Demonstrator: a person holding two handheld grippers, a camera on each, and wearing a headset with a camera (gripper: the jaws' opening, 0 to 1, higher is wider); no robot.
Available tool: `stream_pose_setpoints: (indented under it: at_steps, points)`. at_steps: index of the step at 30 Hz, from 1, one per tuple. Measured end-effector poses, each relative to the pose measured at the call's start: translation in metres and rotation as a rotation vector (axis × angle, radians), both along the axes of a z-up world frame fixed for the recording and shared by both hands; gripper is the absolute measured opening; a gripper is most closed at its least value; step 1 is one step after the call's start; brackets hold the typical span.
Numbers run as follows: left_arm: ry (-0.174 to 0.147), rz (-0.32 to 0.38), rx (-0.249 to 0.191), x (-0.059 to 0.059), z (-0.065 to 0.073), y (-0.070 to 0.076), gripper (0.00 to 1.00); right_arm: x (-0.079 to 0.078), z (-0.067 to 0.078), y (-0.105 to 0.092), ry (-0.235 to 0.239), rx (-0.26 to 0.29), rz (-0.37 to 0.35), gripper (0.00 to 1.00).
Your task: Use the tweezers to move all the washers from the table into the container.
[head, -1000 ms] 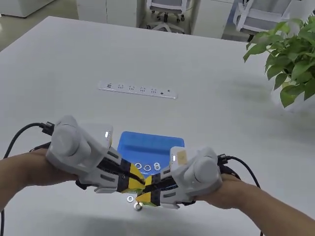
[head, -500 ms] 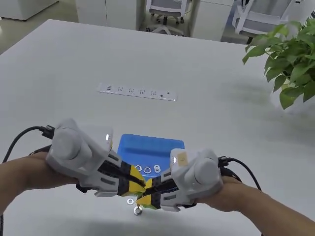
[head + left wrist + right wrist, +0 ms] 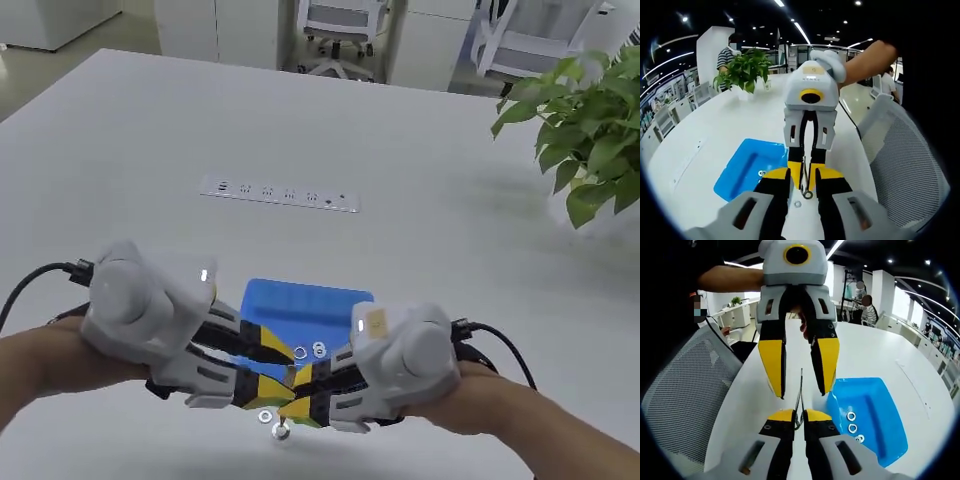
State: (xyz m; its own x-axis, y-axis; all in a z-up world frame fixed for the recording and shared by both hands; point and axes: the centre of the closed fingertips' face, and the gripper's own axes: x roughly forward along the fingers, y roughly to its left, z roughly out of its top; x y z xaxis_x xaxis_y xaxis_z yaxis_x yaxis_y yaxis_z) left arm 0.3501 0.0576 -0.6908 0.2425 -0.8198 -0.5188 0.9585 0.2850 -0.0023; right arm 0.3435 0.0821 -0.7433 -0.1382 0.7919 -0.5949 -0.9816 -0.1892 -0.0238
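On the white office table (image 3: 450, 250), right tongs (image 3: 799, 415) tight on tweezers (image 3: 799, 385), left tongs (image 3: 804, 176) apart.

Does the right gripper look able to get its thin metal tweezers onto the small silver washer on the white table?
Probably yes: the right gripper is shut on the tweezers, whose tips sit close to the washer, with bare table around it.

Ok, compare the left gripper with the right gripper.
The right gripper is shut on the tweezers; the left gripper's jaws stand open either side of them. The right gripper carries the tool; the left gripper holds nothing. Both have grey housings and yellow-tipped jaws, and face each other tip to tip by the blue container.
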Motion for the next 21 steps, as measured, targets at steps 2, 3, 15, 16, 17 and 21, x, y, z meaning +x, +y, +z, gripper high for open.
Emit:
stream_pose_setpoints:
  at_steps: [2, 3, 15, 16, 17, 21]
  points:
    - [0.015, 0.031, -0.023, 0.0, 0.002, 0.003, 0.31, 0.001, 0.004, 0.0, -0.003, 0.007, -0.003, 0.07]
    - [0.013, 0.04, -0.028, 0.001, 0.002, 0.004, 0.36, 0.002, 0.007, 0.0, -0.006, 0.009, -0.002, 0.07]
    - [0.028, 0.135, -0.074, -0.003, 0.001, 0.017, 0.68, 0.007, 0.026, -0.004, -0.023, 0.012, 0.001, 0.07]
    - [0.034, 0.146, -0.077, -0.003, 0.001, 0.018, 0.7, 0.008, 0.028, -0.005, -0.026, 0.012, 0.001, 0.07]
    - [0.029, 0.151, -0.078, -0.003, 0.001, 0.019, 0.73, 0.009, 0.03, -0.005, -0.027, 0.011, 0.001, 0.07]
    - [0.015, 0.194, -0.091, -0.001, 0.003, 0.023, 0.83, 0.014, 0.038, -0.006, -0.027, 0.013, -0.005, 0.07]
